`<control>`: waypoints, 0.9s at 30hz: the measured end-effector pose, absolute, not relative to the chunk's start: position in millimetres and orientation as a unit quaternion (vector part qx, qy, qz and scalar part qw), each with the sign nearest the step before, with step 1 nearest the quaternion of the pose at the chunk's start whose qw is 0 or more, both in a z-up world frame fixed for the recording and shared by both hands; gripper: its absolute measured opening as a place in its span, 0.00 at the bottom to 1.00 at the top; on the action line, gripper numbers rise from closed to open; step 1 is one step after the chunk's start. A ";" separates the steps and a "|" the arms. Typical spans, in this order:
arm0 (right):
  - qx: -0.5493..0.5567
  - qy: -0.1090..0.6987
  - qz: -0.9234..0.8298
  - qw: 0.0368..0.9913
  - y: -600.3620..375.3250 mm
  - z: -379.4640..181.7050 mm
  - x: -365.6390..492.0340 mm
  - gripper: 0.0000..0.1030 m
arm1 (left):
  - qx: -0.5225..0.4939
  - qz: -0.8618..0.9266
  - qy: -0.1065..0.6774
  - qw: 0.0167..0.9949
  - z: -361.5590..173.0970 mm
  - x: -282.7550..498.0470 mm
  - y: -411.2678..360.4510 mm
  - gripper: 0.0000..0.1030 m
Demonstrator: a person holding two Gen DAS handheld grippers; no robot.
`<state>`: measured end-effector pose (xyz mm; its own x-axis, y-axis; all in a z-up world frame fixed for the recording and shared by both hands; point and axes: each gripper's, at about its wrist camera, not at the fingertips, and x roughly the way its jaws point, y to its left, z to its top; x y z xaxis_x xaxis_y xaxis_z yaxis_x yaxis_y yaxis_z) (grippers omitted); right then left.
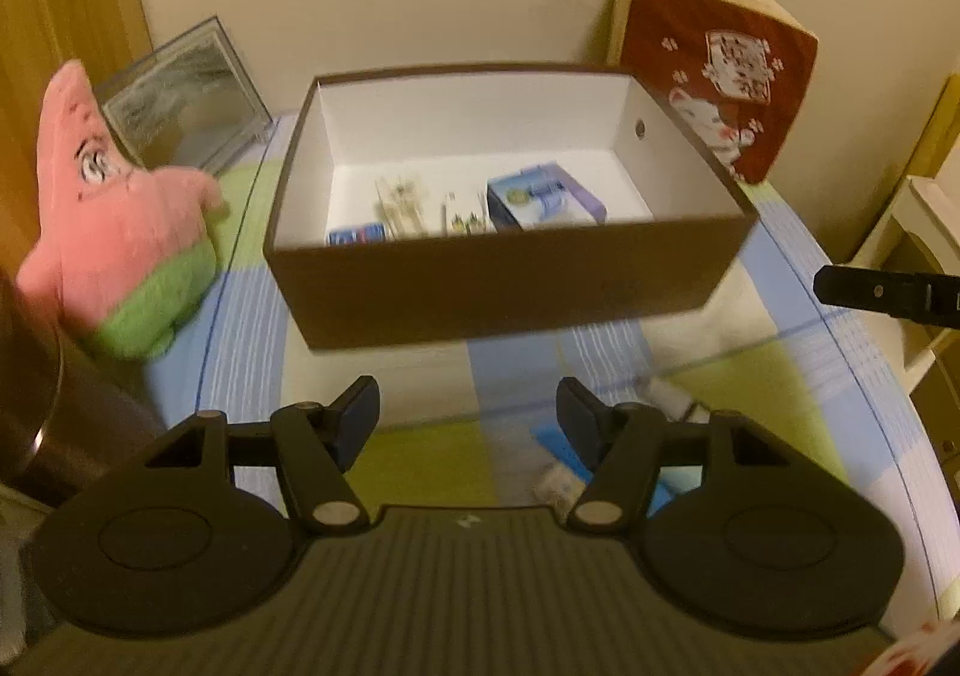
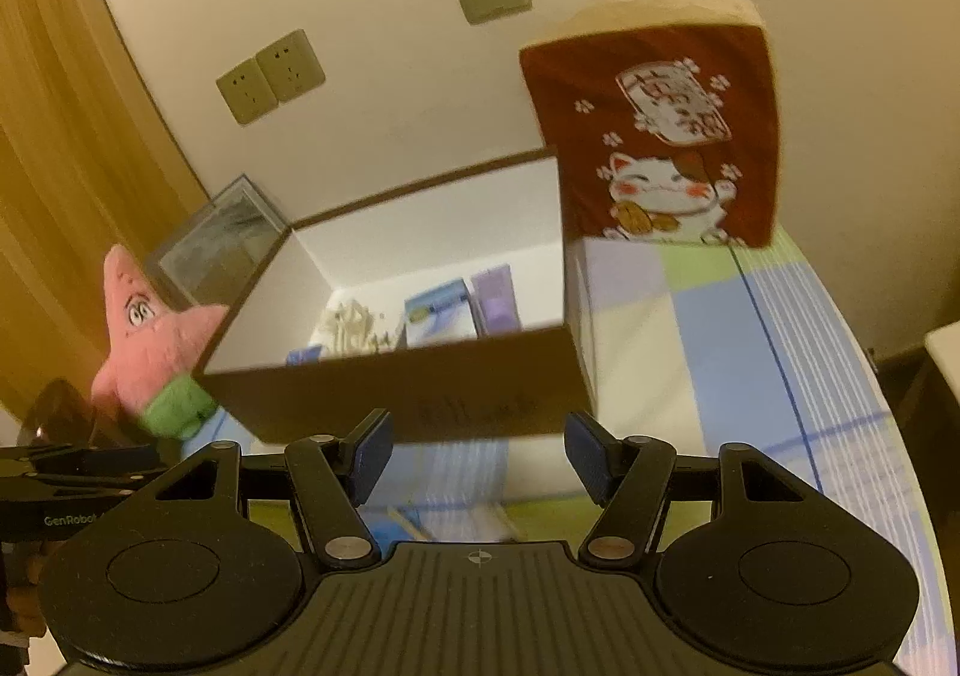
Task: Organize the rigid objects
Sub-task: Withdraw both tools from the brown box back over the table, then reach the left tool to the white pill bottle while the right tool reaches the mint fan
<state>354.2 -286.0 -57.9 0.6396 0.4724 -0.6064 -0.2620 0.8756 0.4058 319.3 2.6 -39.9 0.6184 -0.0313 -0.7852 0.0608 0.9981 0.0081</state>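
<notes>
An open brown box (image 1: 504, 292) with a white inside stands on the checked tablecloth. It holds a blue-and-white carton (image 1: 540, 196), pale packets (image 1: 408, 205) and a small blue box (image 1: 354, 236). My left gripper (image 1: 468, 412) hovers in front of the box, open, with nothing between its fingers. Small loose items lie on the cloth below it: a flat blue piece (image 1: 564, 448) and a white piece (image 1: 558, 487). The right wrist view shows the same box (image 2: 420, 400) with the carton (image 2: 438, 316) and a purple box (image 2: 495, 298) inside. My right gripper (image 2: 477, 454) is open and empty just before the box's front wall.
A pink starfish plush (image 1: 120, 232) and a picture frame (image 1: 186, 100) stand left of the box. A red cat cushion (image 1: 714, 76) leans on the wall behind it. A dark metal cup (image 1: 24, 376) is at the near left. The table edge curves down the right.
</notes>
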 end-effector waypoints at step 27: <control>0.048 0.453 0.240 0.857 -265.0 -122.7 291.2 0.62 | 0.023 -0.071 0.484 0.872 -91.2 257.8 -34.6 0.61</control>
<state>291.2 -265.0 -122.7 0.4735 0.4554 -0.7539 -0.3679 0.8800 0.3005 257.8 -34.6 -91.2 0.5208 -0.1011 -0.8477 0.1458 0.9889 -0.0283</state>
